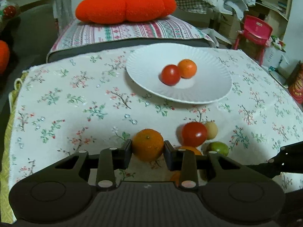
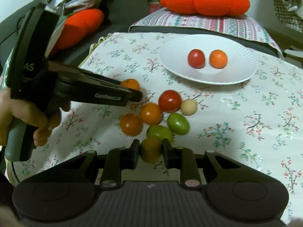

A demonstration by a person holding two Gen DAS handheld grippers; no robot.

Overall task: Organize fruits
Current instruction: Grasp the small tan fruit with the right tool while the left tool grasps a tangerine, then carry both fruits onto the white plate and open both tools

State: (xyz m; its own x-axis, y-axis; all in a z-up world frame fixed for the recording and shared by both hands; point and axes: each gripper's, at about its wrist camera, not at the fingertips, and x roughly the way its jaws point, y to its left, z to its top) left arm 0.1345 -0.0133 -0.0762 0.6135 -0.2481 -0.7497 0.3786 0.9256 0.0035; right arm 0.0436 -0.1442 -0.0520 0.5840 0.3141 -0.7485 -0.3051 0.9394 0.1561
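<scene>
A white plate (image 1: pixel 212 92) (image 2: pixel 244 70) holds a red tomato (image 1: pixel 170 74) (image 2: pixel 196 58) and a small orange fruit (image 1: pixel 187 68) (image 2: pixel 218 58). My left gripper (image 1: pixel 147 147) is shut on an orange (image 1: pixel 147 145), also showing in the right wrist view (image 2: pixel 129 84). My right gripper (image 2: pixel 150 151) is shut on a brownish-orange fruit (image 2: pixel 150 151). A cluster lies on the cloth: a red tomato (image 2: pixel 169 101) (image 1: pixel 194 134), a pale fruit (image 2: pixel 188 107) (image 1: pixel 211 130), two orange fruits (image 2: pixel 151 113) (image 2: pixel 131 124), and two green fruits (image 2: pixel 178 123) (image 2: pixel 159 132).
The table wears a floral cloth (image 1: pixel 75 94) (image 2: pixel 246 123). Behind it a striped cushion (image 1: pixel 123 30) carries a big orange plush pumpkin (image 1: pixel 126 3) (image 2: pixel 204 0). A second orange plush (image 2: pixel 79 28) lies at left. A red child chair (image 1: pixel 255 32) stands at the back right.
</scene>
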